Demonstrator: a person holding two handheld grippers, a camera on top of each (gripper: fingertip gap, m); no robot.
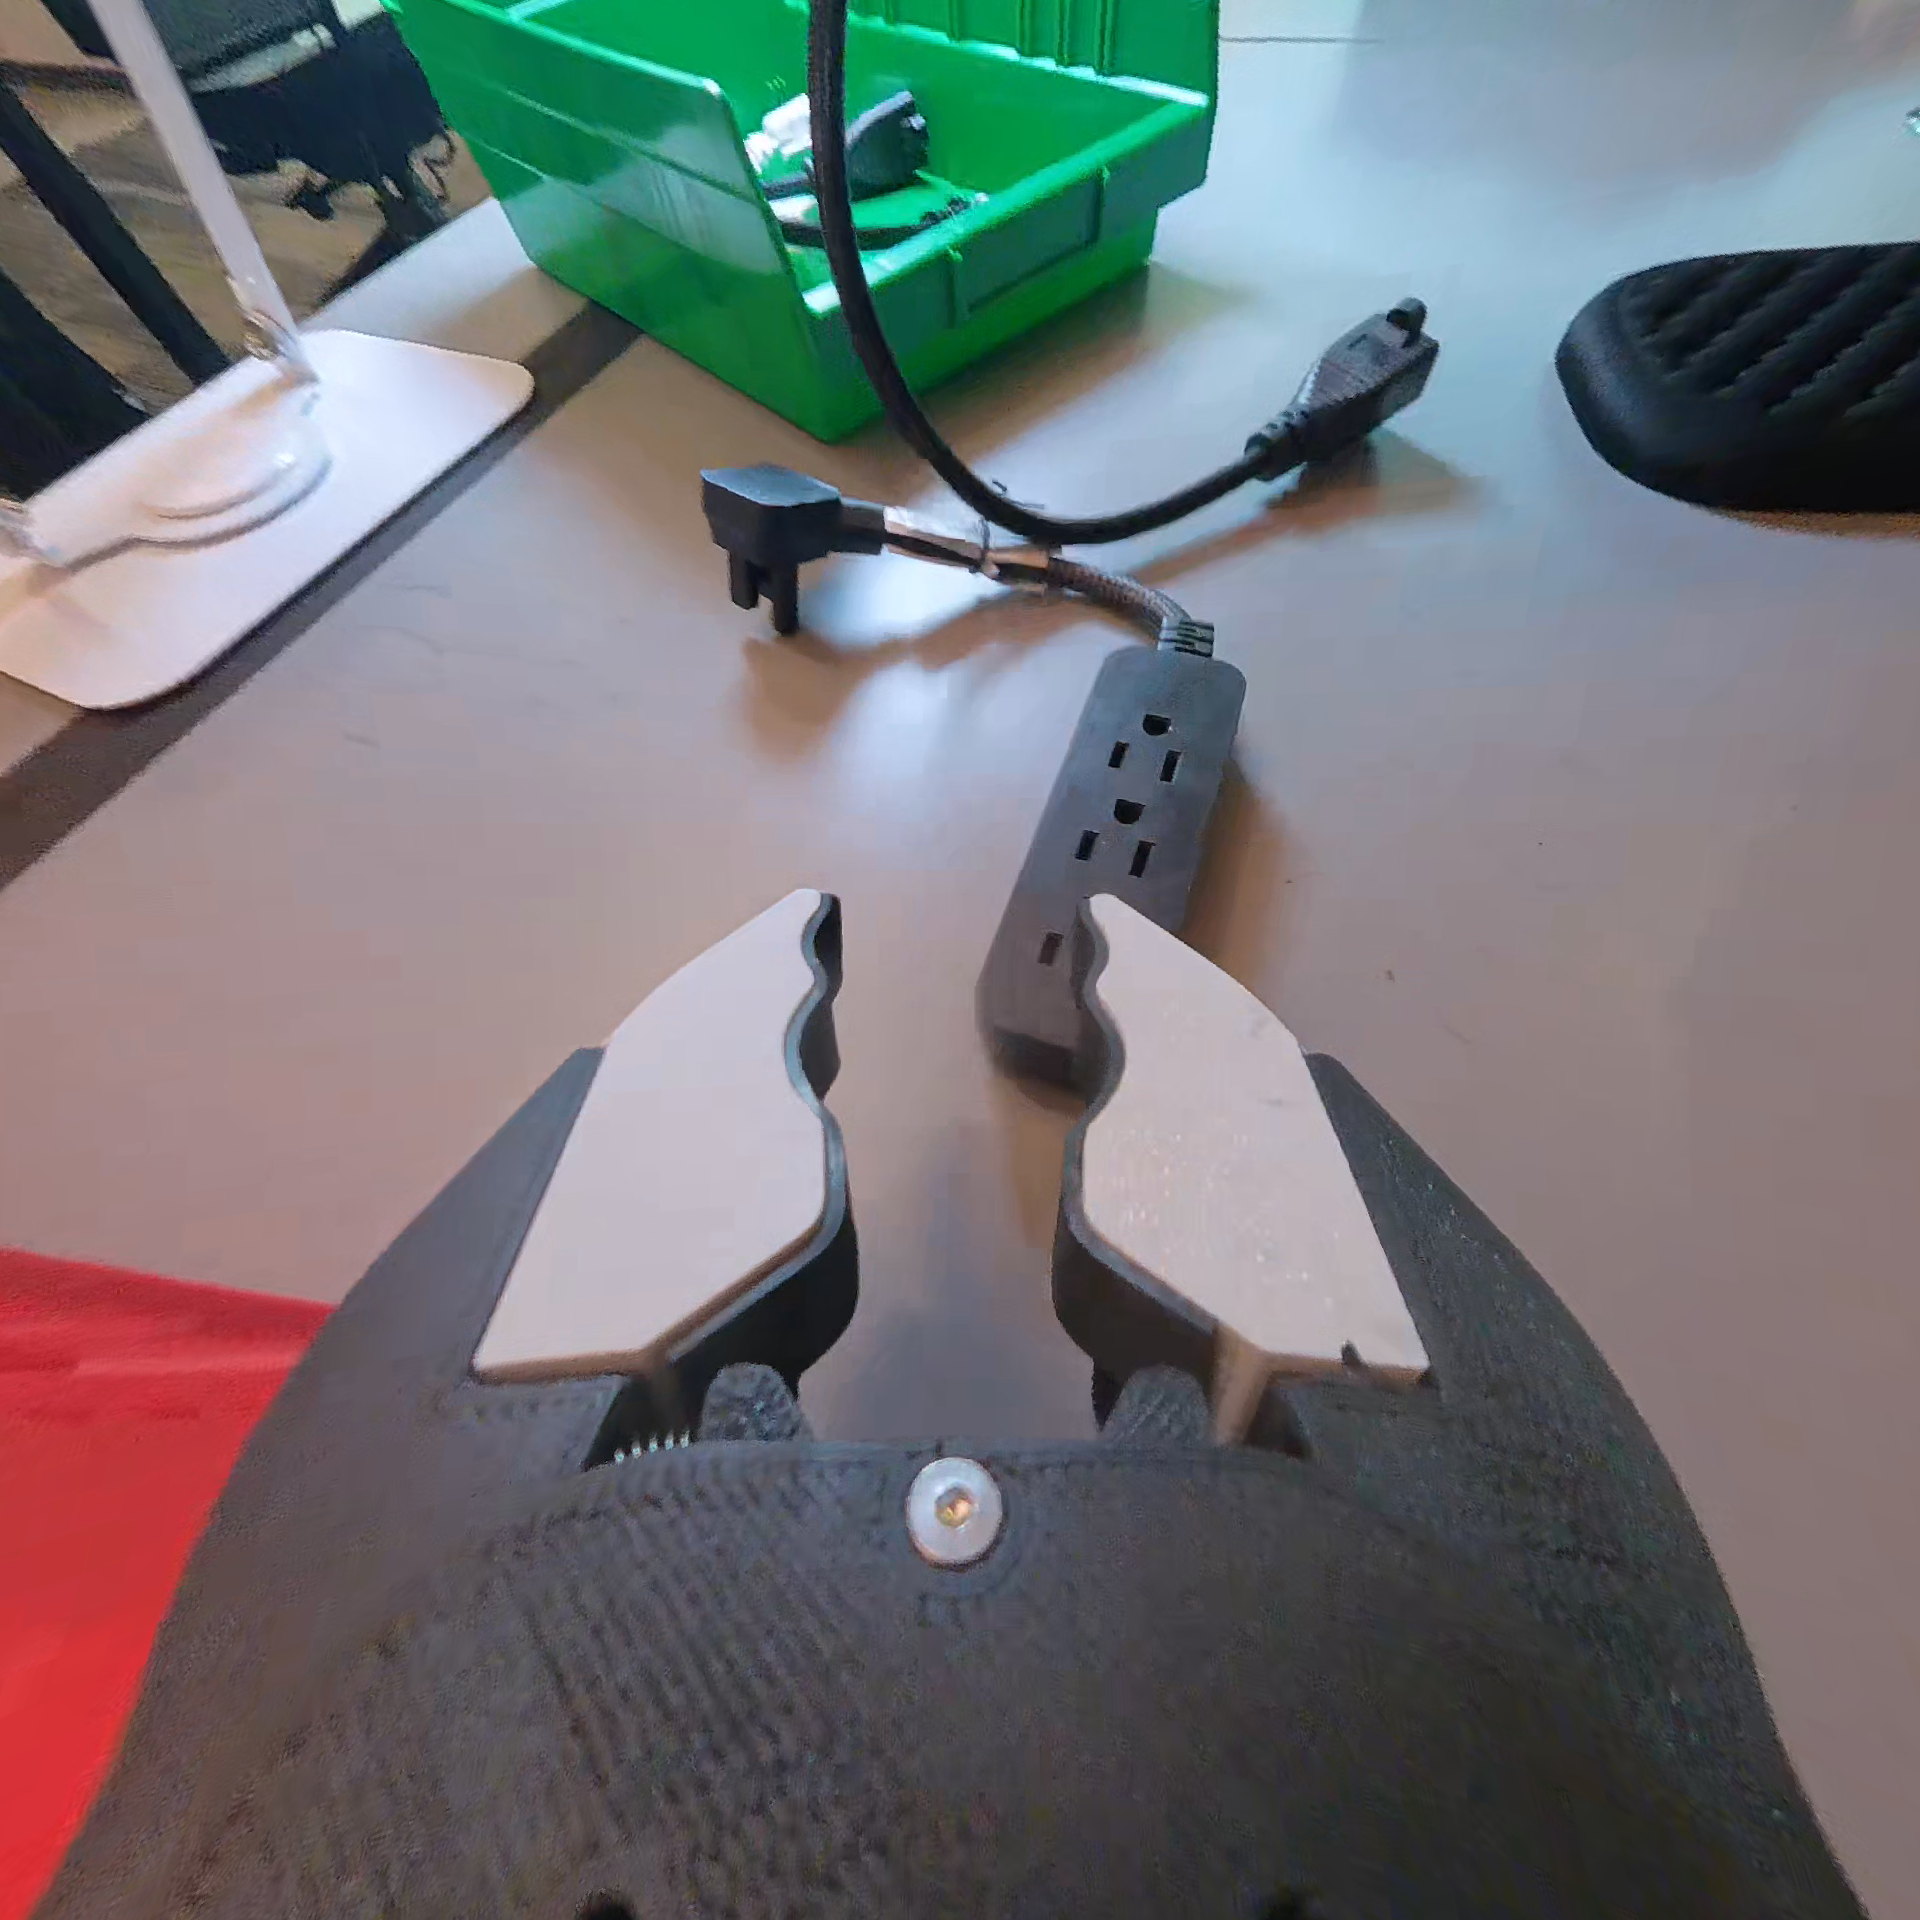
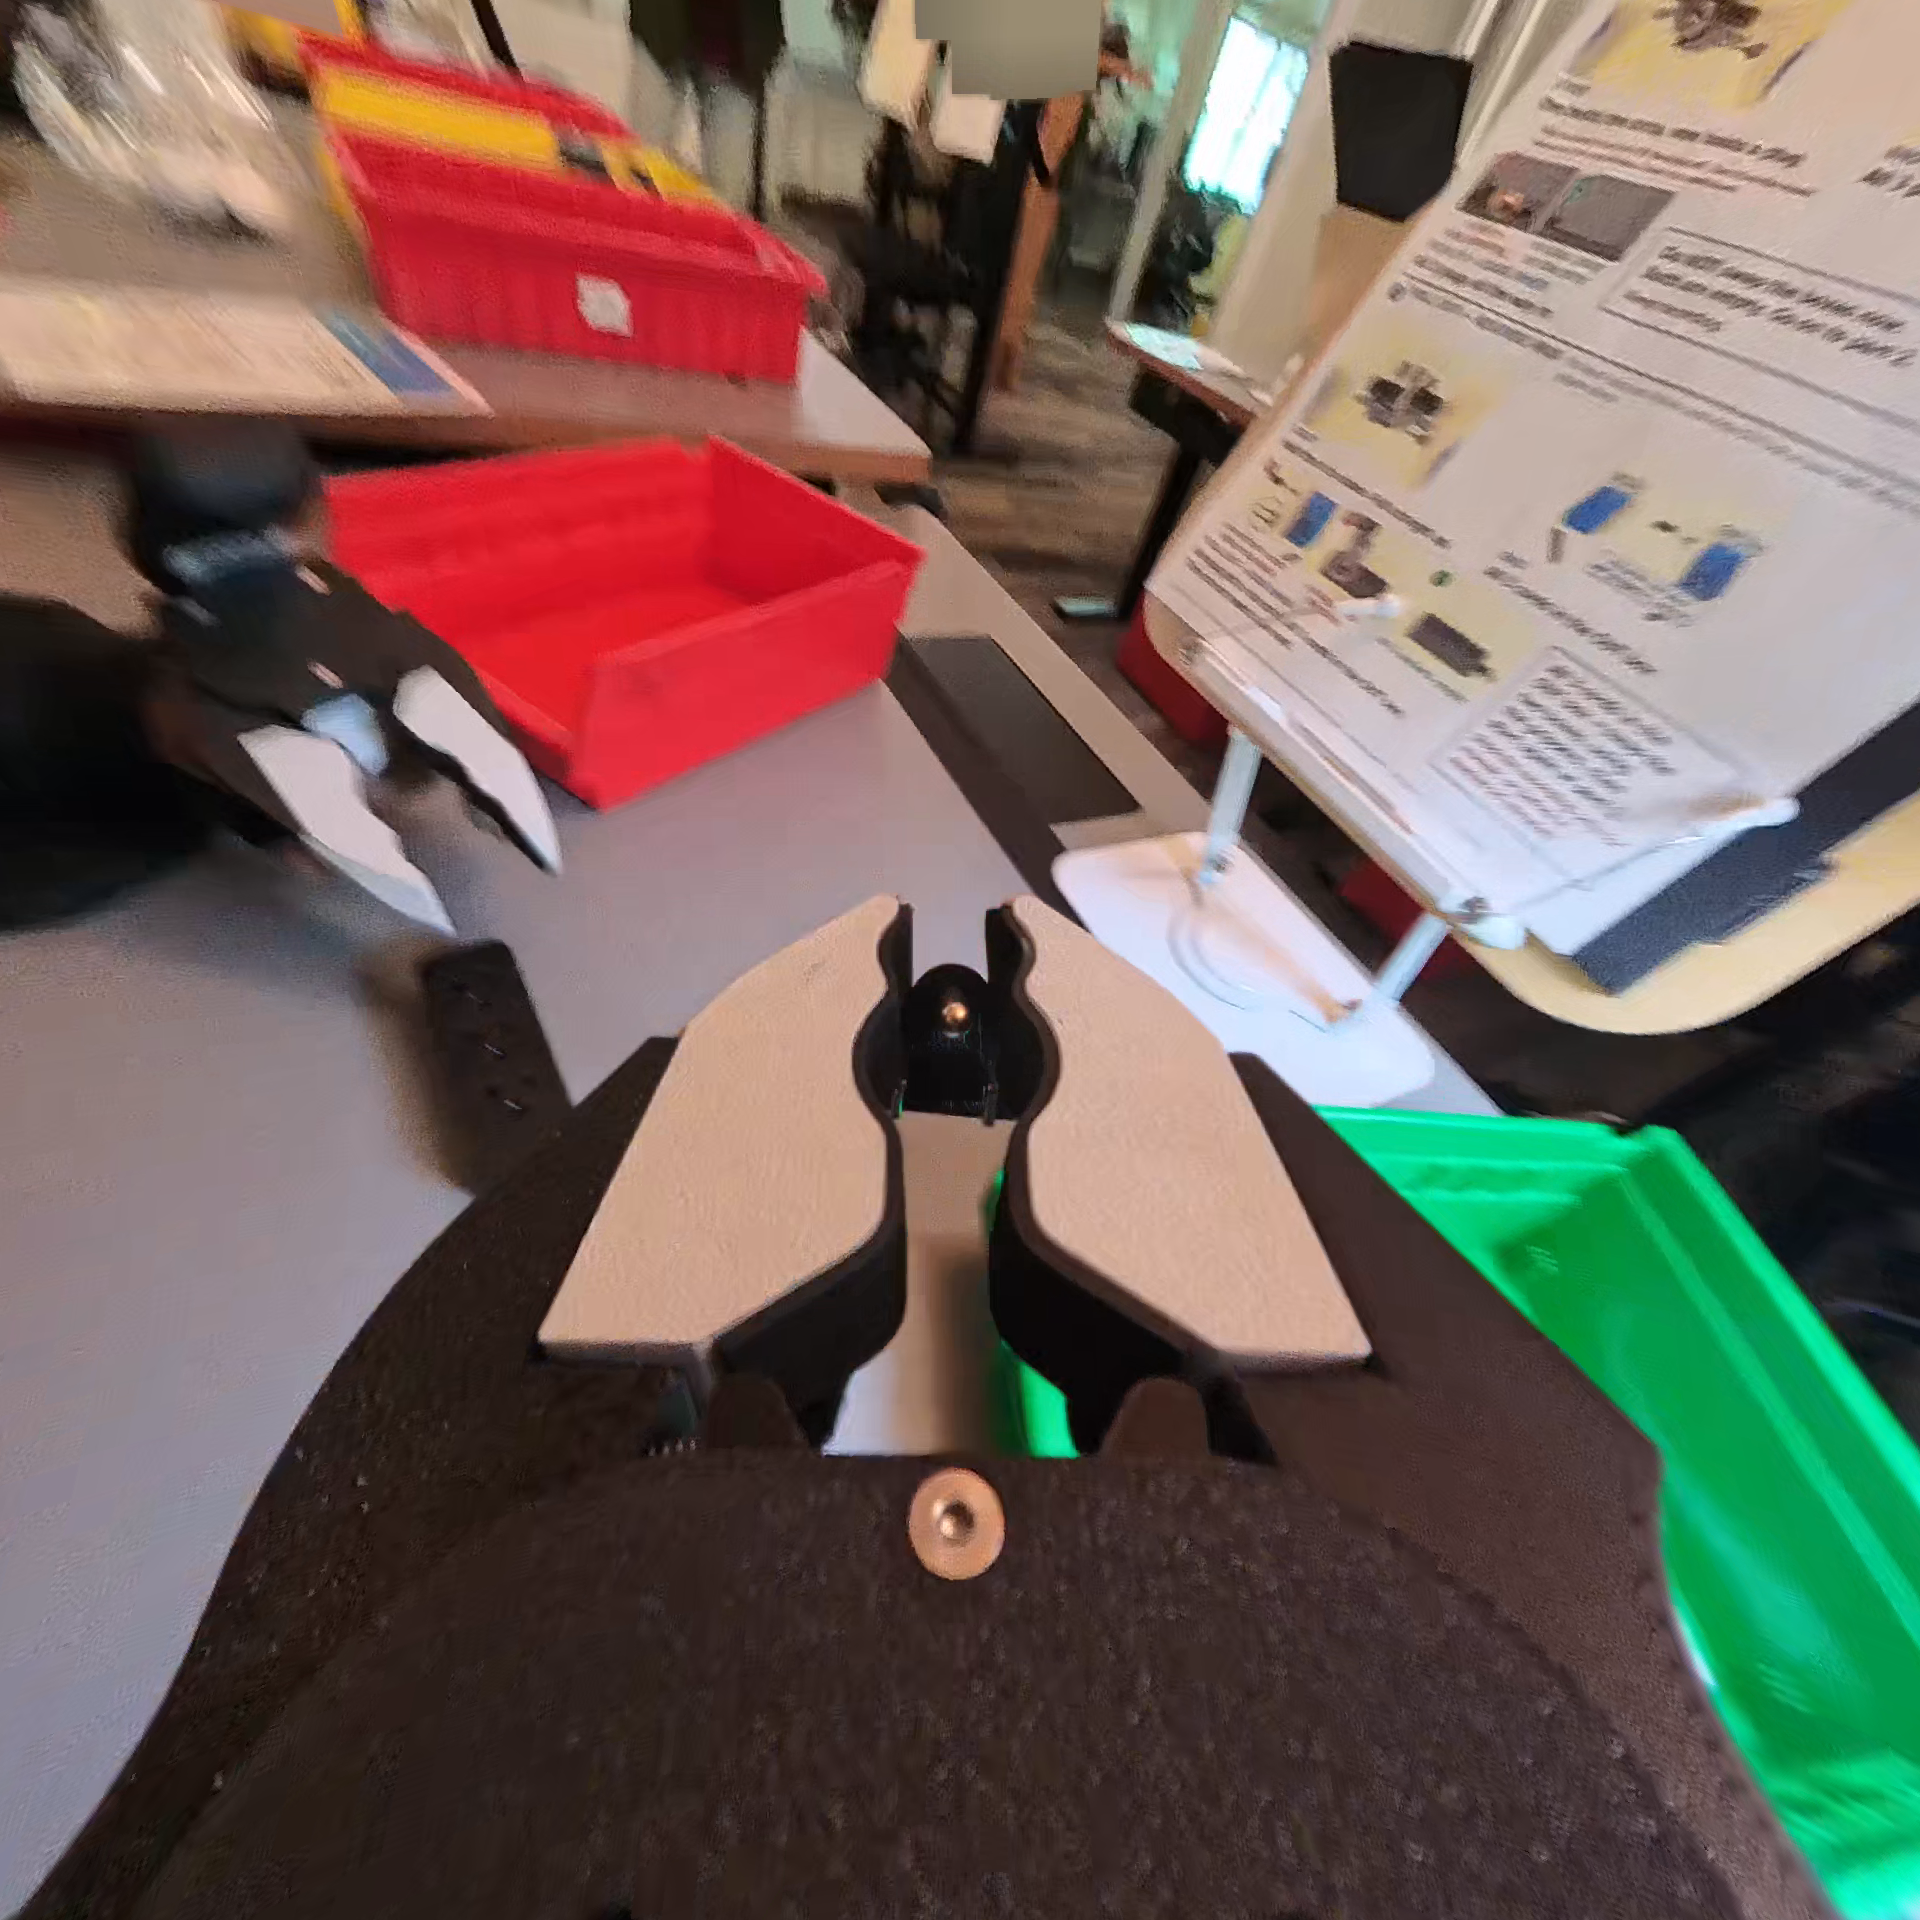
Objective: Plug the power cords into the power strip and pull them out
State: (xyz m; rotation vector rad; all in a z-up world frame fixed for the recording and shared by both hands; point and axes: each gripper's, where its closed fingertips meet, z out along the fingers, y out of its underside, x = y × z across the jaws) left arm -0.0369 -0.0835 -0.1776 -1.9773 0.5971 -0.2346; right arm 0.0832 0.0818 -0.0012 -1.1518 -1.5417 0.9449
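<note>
A black power strip (image 1: 1127,831) lies on the grey table, its sockets empty; it also shows in the right wrist view (image 2: 488,1039). Its short cord ends in a flat black plug (image 1: 769,530) lying loose. My left gripper (image 1: 961,914) is open and empty, low over the near end of the strip, with its right finger (image 1: 1174,1039) covering that end. A black braided power cord (image 1: 883,343) runs from a connector (image 1: 1351,384) on the table up out of the frame. My right gripper (image 2: 948,920) is shut on a black plug (image 2: 945,1039), held in the air above the table.
A green bin (image 1: 644,208) holding cables stands behind the strip and shows under my right gripper (image 2: 1610,1351). A black padded rest (image 1: 1756,374) lies at right. A white stand base (image 1: 260,499) holds a tilted printed sheet (image 2: 1558,468). A red bin (image 2: 623,603) stands beyond my left gripper (image 2: 395,790). One gripper's finger ends stand about 30 cm off the other's.
</note>
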